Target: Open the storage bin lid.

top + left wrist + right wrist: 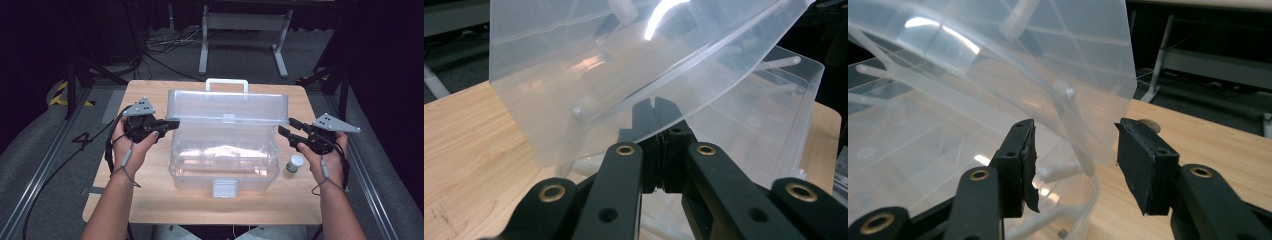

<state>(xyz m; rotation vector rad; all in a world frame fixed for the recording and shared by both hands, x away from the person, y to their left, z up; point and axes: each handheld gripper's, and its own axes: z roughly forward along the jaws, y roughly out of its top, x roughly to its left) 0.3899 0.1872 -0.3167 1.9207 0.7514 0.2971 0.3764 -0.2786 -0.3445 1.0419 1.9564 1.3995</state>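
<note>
**Clear box with raised lid between 2 claws**

A clear plastic box (223, 162) sits in the middle of the wooden counter (150, 200). Its lid (227, 106) stands raised and tilted back, with a white handle (227, 83) at the top edge. A white latch (224, 188) hangs at the front wall of the box.

The left claw (172, 124) is at the left end of the lid, held in the person's left hand (131, 145). In the left gripper view, the claw (656, 107) has its jaws pressed together on the lower edge of the lid (624, 75), so it grips the lid. The box (774, 115) lies open behind it.

The right claw (287, 127) is at the right end of the lid, held in the right hand (325, 162). In the right gripper view, the claw (1075, 150) is spread wide, with the edge of the lid (998, 65) passing between the jaws. Neither pad clearly touches the plastic. The box rim (1068, 215) shows below the left jaw.

A small white bottle (294, 163) stands on the counter just beside the right wall of the box, close to the right hand. A grey metal frame (245, 30) and cables (165, 42) are on the floor beyond the counter.
</note>
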